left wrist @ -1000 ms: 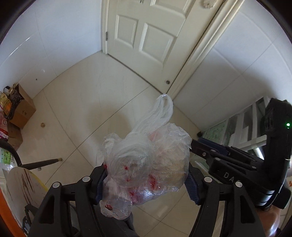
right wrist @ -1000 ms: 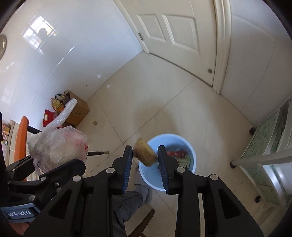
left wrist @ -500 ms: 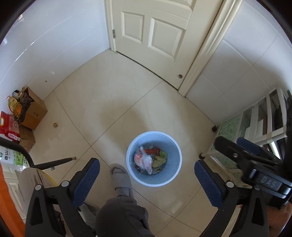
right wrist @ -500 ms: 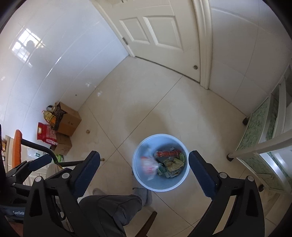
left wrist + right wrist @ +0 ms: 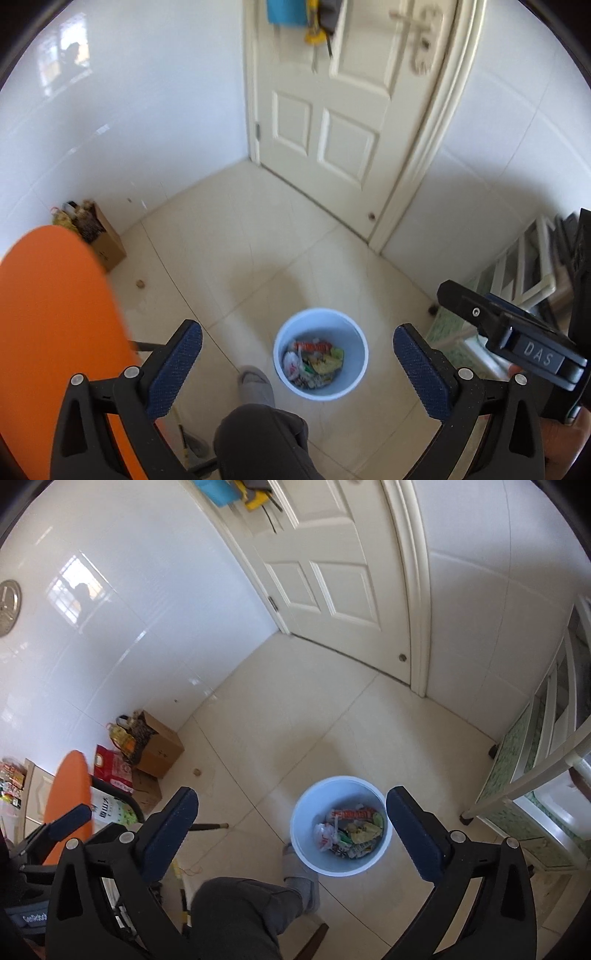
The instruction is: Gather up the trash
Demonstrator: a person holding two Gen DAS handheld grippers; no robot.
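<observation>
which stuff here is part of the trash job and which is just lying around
Part of the job:
- light blue bin on the floor
- trash inside it
- left gripper, open
- right gripper, jaws opening, nothing between them

Just lying about:
- cardboard box
- orange chair
- red bag

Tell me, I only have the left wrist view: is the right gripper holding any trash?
Observer: No. The right gripper has its jaws opening with nothing between them; the blue bin shows through the gap.
Operator: What's hidden behind the orange chair?
Observer: A red bag on the floor beside the cardboard box.
Operator: Anything else I'm missing?
Observer: A round metal fitting on the tiled wall, outside your frame.
</observation>
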